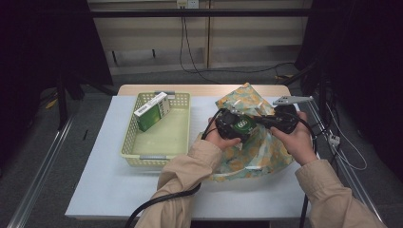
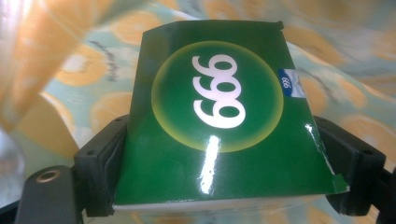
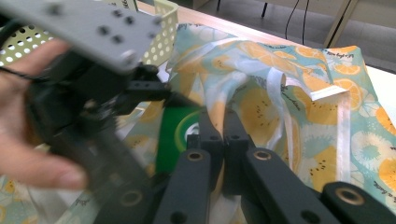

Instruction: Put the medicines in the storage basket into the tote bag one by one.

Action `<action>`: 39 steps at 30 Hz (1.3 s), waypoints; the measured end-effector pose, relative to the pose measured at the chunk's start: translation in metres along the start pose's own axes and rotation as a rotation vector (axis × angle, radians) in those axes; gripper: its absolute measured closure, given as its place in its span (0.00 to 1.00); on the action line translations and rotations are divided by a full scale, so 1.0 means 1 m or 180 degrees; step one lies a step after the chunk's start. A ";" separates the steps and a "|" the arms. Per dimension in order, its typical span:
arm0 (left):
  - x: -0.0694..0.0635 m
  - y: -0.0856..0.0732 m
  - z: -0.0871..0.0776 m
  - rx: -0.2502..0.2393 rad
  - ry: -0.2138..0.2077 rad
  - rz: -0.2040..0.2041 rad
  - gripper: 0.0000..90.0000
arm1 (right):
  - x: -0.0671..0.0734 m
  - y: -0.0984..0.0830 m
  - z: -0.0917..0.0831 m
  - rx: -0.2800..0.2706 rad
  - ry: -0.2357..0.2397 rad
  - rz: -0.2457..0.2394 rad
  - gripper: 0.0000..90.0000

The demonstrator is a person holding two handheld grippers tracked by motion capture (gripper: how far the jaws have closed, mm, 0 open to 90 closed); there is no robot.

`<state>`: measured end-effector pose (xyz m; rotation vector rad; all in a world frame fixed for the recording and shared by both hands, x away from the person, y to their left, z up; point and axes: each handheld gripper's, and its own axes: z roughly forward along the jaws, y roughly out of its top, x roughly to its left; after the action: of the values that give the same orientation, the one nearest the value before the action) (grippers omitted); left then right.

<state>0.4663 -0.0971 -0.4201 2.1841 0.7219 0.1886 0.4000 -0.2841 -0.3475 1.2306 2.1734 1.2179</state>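
A glossy green box (image 2: 219, 116) with a white "999" in a yellow ring sits between the jaws of my left gripper (image 2: 224, 170), which press on its two sides. In the high view this left gripper (image 1: 244, 124) holds the green box (image 1: 242, 125) at the mouth of a teal bag with orange fruit print (image 1: 256, 152). My right gripper (image 1: 263, 121) points left at the bag's top. Its jaws are shut together, and my right gripper (image 3: 223, 128) pinches the bag's fabric (image 3: 289, 107). The green box (image 3: 175, 135) shows just left of them.
A pale yellow perforated basket (image 1: 128, 128) stands left of the bag, with another green and white box (image 1: 153, 111) leaning in its far end. A white mat (image 1: 104, 180) covers the table. The basket's rim (image 3: 161, 37) lies close behind the left hand (image 3: 28, 140).
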 end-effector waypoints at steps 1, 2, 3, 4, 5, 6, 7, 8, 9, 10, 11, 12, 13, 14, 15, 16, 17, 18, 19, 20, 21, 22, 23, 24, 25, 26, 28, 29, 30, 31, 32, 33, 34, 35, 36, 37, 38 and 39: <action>0.002 0.002 0.003 -0.0020 0.0068 -0.0012 0.18 | 0.000 0.000 0.000 0.0002 0.0002 0.0006 1.00; 0.005 0.003 0.005 -0.0032 0.0074 -0.0019 0.18 | 0.000 0.000 0.000 0.0001 0.0000 0.0009 1.00; 0.007 0.005 0.007 -0.0045 0.0129 -0.0030 0.18 | 0.000 0.000 0.000 0.0003 0.0003 0.0015 1.00; 0.010 0.006 0.009 -0.0077 0.0181 -0.0043 0.18 | 0.000 -0.001 0.000 0.0011 0.0007 0.0016 1.00; 0.012 0.007 0.012 -0.0105 0.0219 -0.0080 0.17 | 0.000 -0.001 0.001 0.0020 0.0003 0.0006 1.00; 0.015 0.008 0.014 -0.0113 0.0251 -0.0110 0.17 | 0.000 -0.001 0.001 0.0024 0.0011 0.0011 1.00; 0.016 0.008 0.016 -0.0147 0.0228 -0.0154 0.16 | 0.000 -0.002 0.002 0.0033 0.0004 0.0009 1.00; 0.017 0.009 0.017 -0.0142 0.0213 -0.0142 0.15 | 0.000 -0.002 0.003 0.0034 0.0011 0.0013 1.00; 0.016 0.009 0.017 -0.0126 0.0215 -0.0101 0.14 | 0.001 -0.002 0.003 0.0035 0.0019 0.0011 1.00; 0.014 0.008 0.017 -0.0114 0.0189 -0.0074 0.14 | 0.001 -0.003 0.004 0.0039 0.0017 0.0004 1.00; 0.012 0.008 0.015 -0.0100 0.0146 -0.0078 0.12 | 0.001 -0.003 0.005 0.0049 0.0017 0.0003 1.00; 0.011 0.008 0.012 -0.0073 0.0114 -0.0074 0.10 | 0.002 -0.004 0.005 0.0053 0.0015 0.0002 1.00; 0.009 0.008 0.009 -0.0056 0.0112 -0.0045 0.10 | 0.002 -0.004 0.006 0.0055 0.0018 0.0003 1.00; 0.008 0.007 0.006 -0.0042 0.0086 -0.0019 0.10 | 0.002 -0.005 0.006 0.0059 0.0020 0.0009 1.00; 0.007 0.006 0.002 0.0010 0.0060 -0.0004 0.10 | 0.002 -0.005 0.007 0.0057 0.0016 0.0011 1.00; 0.007 0.006 -0.002 0.0060 0.0029 -0.0006 0.10 | 0.003 -0.006 0.008 0.0061 0.0016 0.0014 1.00; 0.007 0.004 -0.007 0.0058 -0.0015 -0.0033 0.10 | 0.003 -0.007 0.010 0.0067 0.0024 0.0022 1.00; 0.007 0.003 -0.012 0.0081 -0.0058 -0.0011 0.10 | 0.004 -0.007 0.011 0.0078 0.0030 0.0022 1.00; 0.008 0.003 -0.017 0.0103 -0.0067 0.0018 0.10 | 0.005 -0.008 0.012 0.0083 0.0033 0.0015 1.00; 0.008 0.001 -0.022 0.0078 -0.0082 0.0012 0.11 | 0.006 -0.008 0.014 0.0086 0.0045 0.0007 1.00; 0.008 0.001 -0.028 0.0105 -0.0088 0.0033 0.11 | 0.007 -0.008 0.015 0.0094 0.0047 0.0007 1.00; 0.009 0.000 -0.033 0.0083 -0.0126 0.0047 0.11 | 0.007 -0.008 0.016 0.0105 0.0041 -0.0003 1.00; 0.010 0.000 -0.037 0.0090 -0.0137 0.0036 0.11 | 0.008 -0.008 0.017 0.0108 0.0041 -0.0003 1.00; 0.009 -0.001 -0.043 0.0115 -0.0066 0.0058 0.11 | 0.008 -0.009 0.017 0.0120 0.0038 -0.0002 1.00; 0.011 -0.001 -0.047 0.0107 -0.0179 0.0076 0.11 | 0.008 -0.009 0.017 0.0125 0.0036 -0.0003 1.00; 0.012 -0.002 -0.052 0.0104 -0.0212 0.0075 0.11 | 0.008 -0.008 0.017 0.0126 0.0032 -0.0007 1.00; 0.013 -0.004 -0.061 0.0071 -0.0252 0.0050 0.10 | 0.009 -0.008 0.017 0.0128 0.0025 -0.0010 1.00; 0.014 -0.004 -0.066 0.0072 -0.0273 0.0071 0.10 | 0.008 -0.008 0.017 0.0129 0.0020 -0.0008 1.00; 0.015 -0.005 -0.070 0.0078 -0.0272 0.0083 0.10 | 0.008 -0.008 0.017 0.0130 0.0020 -0.0003 1.00; 0.016 -0.006 -0.075 0.0057 -0.0276 0.0078 0.10 | 0.009 -0.008 0.017 0.0131 0.0020 0.0003 1.00; 0.018 -0.007 -0.080 0.0053 -0.0290 0.0086 0.10 | 0.009 -0.008 0.017 0.0129 0.0021 0.0003 1.00; 0.020 -0.008 -0.085 0.0033 -0.0298 0.0073 0.10 | 0.009 -0.008 0.018 0.0131 0.0014 -0.0001 1.00; 0.022 -0.008 -0.089 0.0018 -0.0294 0.0060 0.10 | 0.010 -0.008 0.018 0.0133 0.0011 0.0000 1.00; 0.025 -0.010 -0.094 0.0011 -0.0278 0.0066 0.10 | 0.010 -0.008 0.018 0.0137 0.0014 -0.0006 1.00; 0.027 -0.011 -0.099 -0.0010 -0.0264 0.0040 0.10 | 0.011 -0.008 0.019 0.0135 0.0015 -0.0008 1.00; 0.030 -0.012 -0.103 0.0004 -0.0244 0.0051 0.10 | 0.011 -0.008 0.019 0.0134 0.0020 -0.0007 1.00; 0.033 -0.013 -0.107 -0.0006 -0.0225 0.0066 0.10 | 0.011 -0.008 0.019 0.0134 0.0016 -0.0009 1.00; 0.036 -0.015 -0.112 -0.0015 -0.0215 0.0055 0.10 | 0.011 -0.008 0.019 0.0135 0.0013 -0.0010 1.00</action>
<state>0.4497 0.0040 -0.3610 2.1821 0.6642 0.1246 0.4020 -0.2676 -0.3637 1.2421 2.2139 1.1799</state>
